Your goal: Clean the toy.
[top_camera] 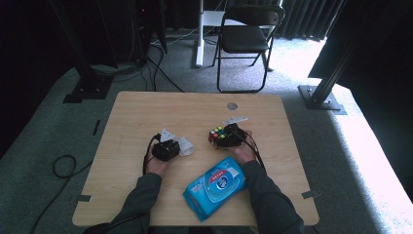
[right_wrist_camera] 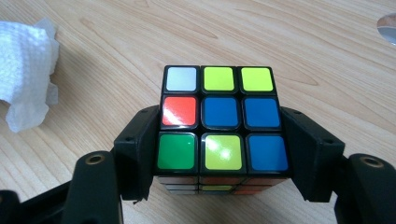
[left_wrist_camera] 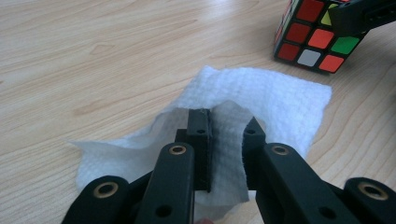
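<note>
On wooden table (top_camera: 146, 112), Rubik's cube (right_wrist_camera: 219, 116) taken as landmark. Cube clamped in right gripper (right_wrist_camera: 219, 154), jaws pressed flat against two opposite sides, top face up: white, yellow, yellow; orange, blue, blue; green, yellow, blue. Left of cube, well apart in high view: white wet wipe (left_wrist_camera: 261, 98), crumpled, lying on tabletop. Left gripper (left_wrist_camera: 226, 135) down on wipe, jaws narrowly parted, fold of wipe standing between them; pads not seen pressing it, so read as released. Near side of cube, toward person: blue wet-wipe pack (top_camera: 216, 187), flat, lid shut. Beyond cube: small round hole (top_camera: 232, 106) in tabletop. Farther back, off table: black folding chair (top_camera: 246, 39).
</note>
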Demonstrator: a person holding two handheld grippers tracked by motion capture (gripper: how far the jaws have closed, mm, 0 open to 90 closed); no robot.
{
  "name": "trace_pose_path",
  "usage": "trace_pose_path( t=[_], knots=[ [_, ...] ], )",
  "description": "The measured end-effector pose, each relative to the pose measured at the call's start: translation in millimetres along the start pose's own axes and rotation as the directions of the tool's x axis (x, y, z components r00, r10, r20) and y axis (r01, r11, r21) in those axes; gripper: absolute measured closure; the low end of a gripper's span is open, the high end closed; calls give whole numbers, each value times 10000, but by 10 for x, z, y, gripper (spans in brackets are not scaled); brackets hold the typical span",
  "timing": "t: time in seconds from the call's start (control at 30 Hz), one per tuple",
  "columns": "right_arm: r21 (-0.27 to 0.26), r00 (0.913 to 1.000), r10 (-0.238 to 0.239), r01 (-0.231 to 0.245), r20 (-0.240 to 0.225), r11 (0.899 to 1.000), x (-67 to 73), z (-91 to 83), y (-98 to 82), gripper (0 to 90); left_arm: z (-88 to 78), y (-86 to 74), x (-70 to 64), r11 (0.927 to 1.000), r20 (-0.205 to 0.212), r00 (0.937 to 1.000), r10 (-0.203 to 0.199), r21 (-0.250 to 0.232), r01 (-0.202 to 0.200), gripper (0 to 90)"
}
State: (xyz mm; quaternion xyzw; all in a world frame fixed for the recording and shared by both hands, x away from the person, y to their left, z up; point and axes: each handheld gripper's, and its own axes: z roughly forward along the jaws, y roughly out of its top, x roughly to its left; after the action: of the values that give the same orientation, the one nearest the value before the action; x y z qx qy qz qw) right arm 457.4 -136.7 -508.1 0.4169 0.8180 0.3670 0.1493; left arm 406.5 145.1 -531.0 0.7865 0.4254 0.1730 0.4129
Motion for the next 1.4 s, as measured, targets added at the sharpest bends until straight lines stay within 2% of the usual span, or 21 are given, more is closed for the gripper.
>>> trace_pose_path(
  t=[0.33,0.67,0.77,0.9,1.13,1.4],
  knots=[
    [-11,10000,-12,12,-11,10000,-2,7,-8,342,11,-16,12,9999,-54,10000,-71,71,72,784],
    [40,9994,-343,343,75,9994,22,9,-15,332,-4,-14,5,9999,-103,9999,-59,92,60,666],
    [-287,9997,-210,208,-92,9994,11,-23,-1,266,-16,-3,-8,10000,-86,10000,-24,46,24,627],
    [-490,9996,-238,230,-164,9985,4,-75,20,238,-32,14,-26,10000,-60,10000,9,53,-8,586],
    [-868,9996,-150,129,-236,9961,-18,-158,30,250,-74,20,-25,9999,-106,9999,105,78,-104,547],
    [-1237,9995,124,-159,-293,9922,-100,-246,34,284,-173,-9,20,9999,-121,9998,-126,-98,125,538]
  ],
)
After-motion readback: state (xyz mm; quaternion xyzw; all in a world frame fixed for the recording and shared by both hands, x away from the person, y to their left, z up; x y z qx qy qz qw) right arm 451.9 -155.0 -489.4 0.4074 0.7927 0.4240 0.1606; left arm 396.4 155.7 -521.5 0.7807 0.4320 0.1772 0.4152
